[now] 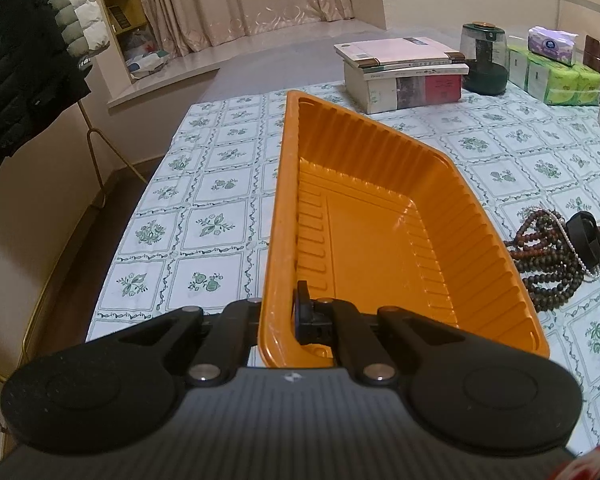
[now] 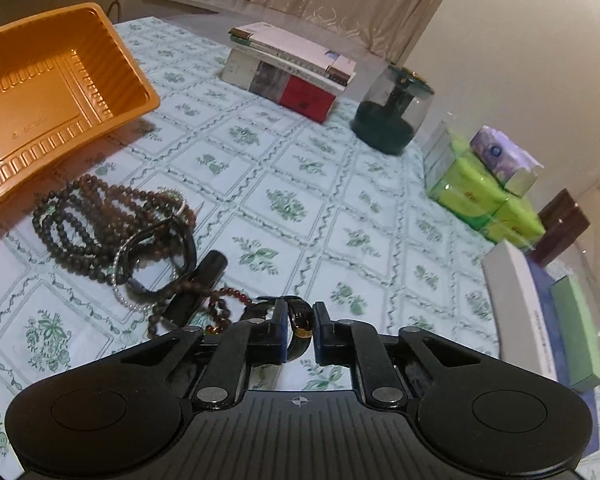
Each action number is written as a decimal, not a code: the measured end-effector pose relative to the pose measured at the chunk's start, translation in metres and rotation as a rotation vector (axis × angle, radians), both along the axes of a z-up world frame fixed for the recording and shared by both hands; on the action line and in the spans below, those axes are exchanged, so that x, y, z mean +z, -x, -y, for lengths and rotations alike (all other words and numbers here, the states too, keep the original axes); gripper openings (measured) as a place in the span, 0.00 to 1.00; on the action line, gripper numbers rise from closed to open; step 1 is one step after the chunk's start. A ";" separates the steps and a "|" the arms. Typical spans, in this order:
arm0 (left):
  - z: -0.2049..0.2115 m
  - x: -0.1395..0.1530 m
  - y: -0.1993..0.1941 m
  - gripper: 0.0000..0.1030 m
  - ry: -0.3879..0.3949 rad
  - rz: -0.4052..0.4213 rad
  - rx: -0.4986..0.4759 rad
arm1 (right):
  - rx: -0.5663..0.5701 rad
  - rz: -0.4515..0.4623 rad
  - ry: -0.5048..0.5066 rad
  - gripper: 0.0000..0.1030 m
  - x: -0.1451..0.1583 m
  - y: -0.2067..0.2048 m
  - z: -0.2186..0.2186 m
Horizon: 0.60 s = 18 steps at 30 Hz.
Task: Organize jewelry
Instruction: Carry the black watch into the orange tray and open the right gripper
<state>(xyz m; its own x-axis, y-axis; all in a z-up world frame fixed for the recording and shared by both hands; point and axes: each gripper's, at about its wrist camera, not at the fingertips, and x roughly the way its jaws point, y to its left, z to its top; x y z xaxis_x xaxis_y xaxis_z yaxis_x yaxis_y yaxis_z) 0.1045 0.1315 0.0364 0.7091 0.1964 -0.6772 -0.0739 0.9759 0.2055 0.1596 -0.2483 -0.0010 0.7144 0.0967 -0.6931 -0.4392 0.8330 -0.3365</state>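
1. My right gripper (image 2: 300, 330) is pinching a dark bangle with a gold band (image 2: 302, 326); its jaws stand narrow, with the ring caught between the blue pads. I judge the hold thin, since only one arc of the ring is caught.
2. My left gripper (image 1: 296, 314) is pressed together on the near wall of the orange tray (image 1: 364, 216), one finger inside and one outside, and the tray looks tipped up off the worktop (image 2: 340, 208) at its far end.
3. Just ahead and left of my right gripper lies the rest of the jewelry: a heap of dark bead strands (image 2: 96, 224), a thin pearl string (image 2: 126, 300), a black strap (image 2: 176, 248) and a reddish bead strand (image 2: 228, 296) that ends close to the bangle.
4. To do this well I would raise the bangle straight and slowly, watching that the reddish strand does not trail along, then carry it left over the tray's open floor before spreading the jaws.
5. I would keep the tray steady and level in the left gripper so the bangle does not slide back out.
6. Farther out, beyond both grippers, stand stacked books (image 2: 292, 72), a dark glass jar (image 2: 392, 120) and green tissue packs (image 2: 484, 200), well clear of the path.
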 end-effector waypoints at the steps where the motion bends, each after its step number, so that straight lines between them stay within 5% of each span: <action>1: 0.000 0.000 0.000 0.03 0.000 0.000 -0.001 | 0.004 0.003 0.001 0.09 0.003 0.000 -0.001; 18: -0.002 0.000 0.000 0.03 0.008 0.009 -0.008 | 0.086 0.059 -0.008 0.08 0.031 0.003 -0.043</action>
<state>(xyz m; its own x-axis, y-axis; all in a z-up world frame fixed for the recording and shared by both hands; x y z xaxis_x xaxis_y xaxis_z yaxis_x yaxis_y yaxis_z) 0.1042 0.1333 0.0368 0.7167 0.1854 -0.6723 -0.0677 0.9780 0.1975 0.1568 -0.2054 0.0303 0.7429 0.1649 -0.6488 -0.4889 0.7956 -0.3576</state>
